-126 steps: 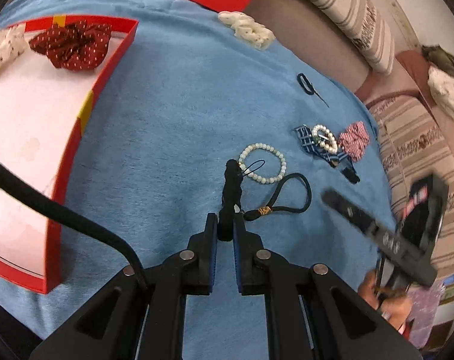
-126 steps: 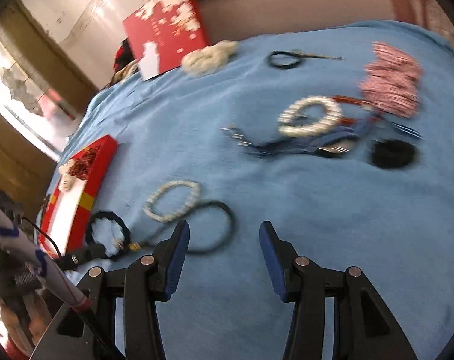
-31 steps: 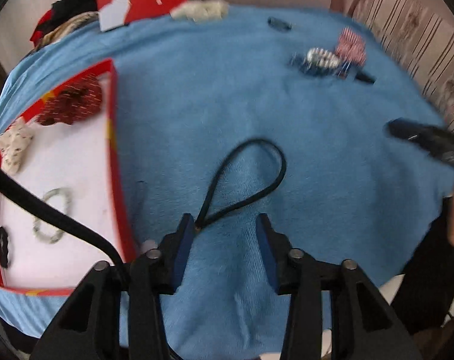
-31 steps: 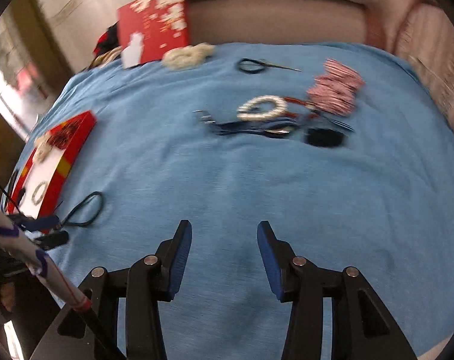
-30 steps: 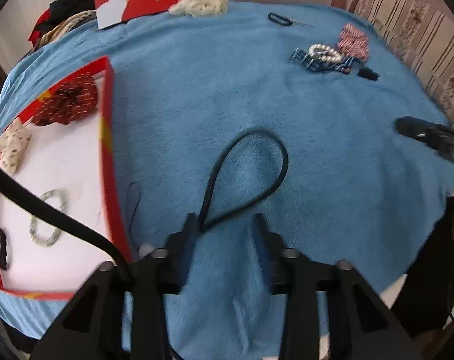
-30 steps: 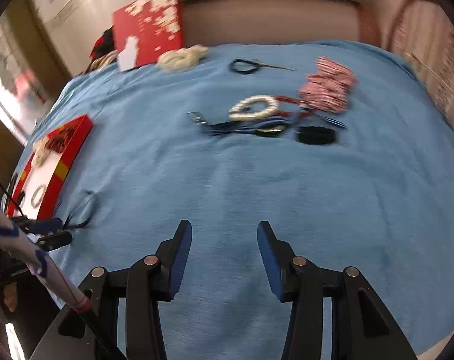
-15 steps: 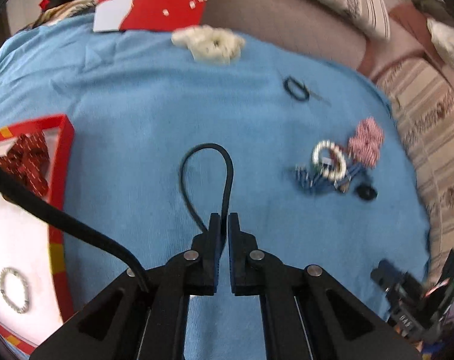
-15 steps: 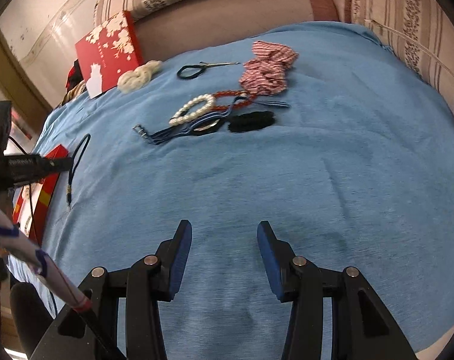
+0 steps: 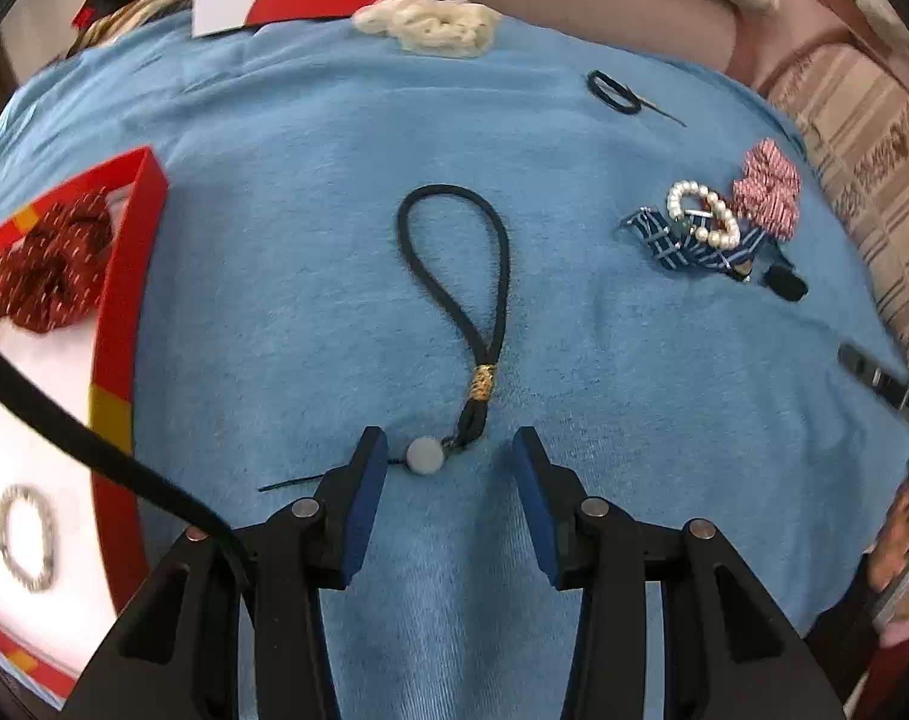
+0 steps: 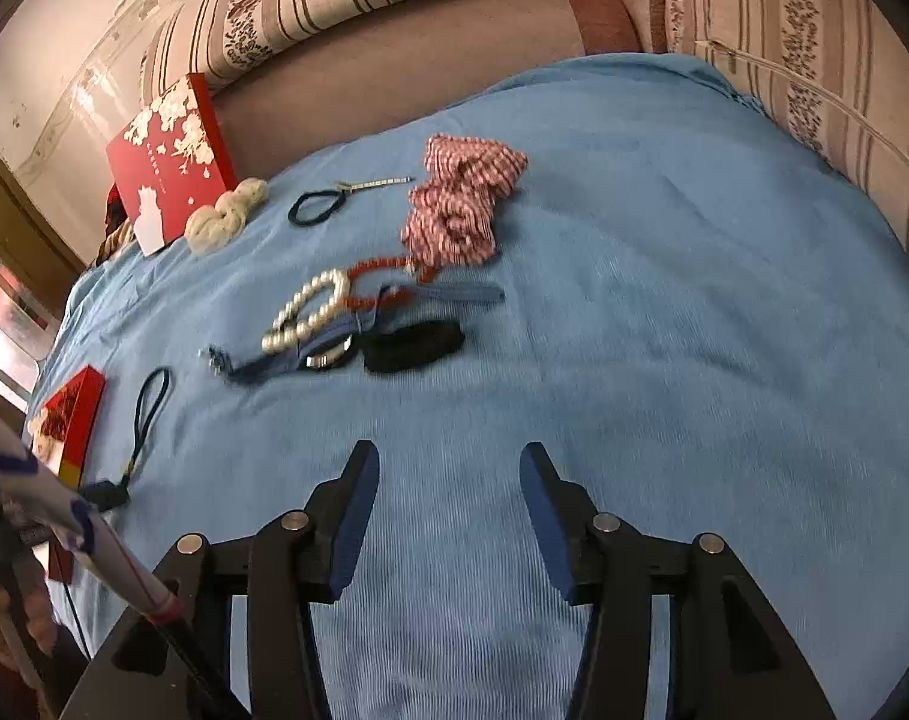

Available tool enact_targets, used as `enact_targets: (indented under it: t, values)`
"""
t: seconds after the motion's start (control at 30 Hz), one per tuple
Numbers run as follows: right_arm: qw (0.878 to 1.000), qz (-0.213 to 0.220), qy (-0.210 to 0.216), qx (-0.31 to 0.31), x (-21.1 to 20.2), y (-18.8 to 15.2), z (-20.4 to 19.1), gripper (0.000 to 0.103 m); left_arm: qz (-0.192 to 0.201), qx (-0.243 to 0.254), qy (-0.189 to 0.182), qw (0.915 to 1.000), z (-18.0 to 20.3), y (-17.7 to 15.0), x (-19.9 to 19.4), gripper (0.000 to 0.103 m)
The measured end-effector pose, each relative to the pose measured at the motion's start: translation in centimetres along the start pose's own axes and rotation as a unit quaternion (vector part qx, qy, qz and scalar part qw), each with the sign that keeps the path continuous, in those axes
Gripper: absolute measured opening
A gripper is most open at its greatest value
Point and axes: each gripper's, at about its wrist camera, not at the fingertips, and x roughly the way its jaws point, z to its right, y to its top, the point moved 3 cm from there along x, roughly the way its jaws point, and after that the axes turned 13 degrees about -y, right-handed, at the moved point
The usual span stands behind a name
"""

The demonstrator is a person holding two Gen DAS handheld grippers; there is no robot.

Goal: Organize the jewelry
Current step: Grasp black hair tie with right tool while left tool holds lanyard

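Note:
A black cord strap [image 9: 454, 276] with a gold band and a white bead [image 9: 424, 456] lies flat on the blue cloth. Its bead end sits between the fingers of my left gripper [image 9: 448, 450], whose jaws are opening with the pads clear of it. The red tray [image 9: 118, 312] at the left holds a red scrunchie [image 9: 46, 264] and a bead bracelet [image 9: 25, 537]. My right gripper [image 10: 448, 480] hovers over bare cloth, jaws opening, nothing between them. In the right wrist view the strap [image 10: 148, 414] lies far left beside the tray [image 10: 79, 414].
A pearl bracelet [image 10: 310, 309], a blue ribbon, a red bead string, a black piece [image 10: 415, 345] and a pink striped scrunchie [image 10: 460, 210] cluster mid-cloth. Behind them lie a black hair tie [image 10: 316, 204], a cream scrunchie [image 10: 226, 213] and a red lid [image 10: 169, 162]. Striped cushions ring the cloth.
Half a second ago my left gripper was shut on the strap's end; now its jaws stand apart and the strap lies on the cloth. The right gripper has shifted sideways over the cloth.

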Motion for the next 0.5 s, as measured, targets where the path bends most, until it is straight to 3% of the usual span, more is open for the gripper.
enact_targets:
  t: [0.13,0.27,0.33,0.37,0.43,0.5]
  values:
    - [1.000,-0.011,0.015,0.018,1.9,2.1,-0.5,0.057,0.000,0.025,-0.012,0.9996,0.8,0.4,0.7,0.045]
    - [0.999,-0.023,0.012,0.028,4.1,3.4,-1.6,0.058,0.001,0.057,0.009,0.9983,1.9,0.2,1.5,0.046]
    - [0.999,-0.027,0.001,0.030,5.1,3.7,-2.1,0.056,0.005,0.061,0.014,0.9981,2.1,0.1,1.5,0.011]
    - [0.999,-0.023,-0.006,0.029,5.3,3.8,-2.2,0.033,0.003,0.054,0.003,0.9985,2.1,0.0,1.3,0.009]
    - [0.999,-0.032,-0.009,0.028,5.3,3.9,-2.3,0.009,0.006,0.045,-0.006,0.9990,2.0,0.0,0.7,0.007]
    - [0.999,-0.029,-0.001,0.038,4.5,3.8,-2.0,0.009,0.015,0.033,-0.023,0.9991,1.9,-0.2,-0.5,0.007]
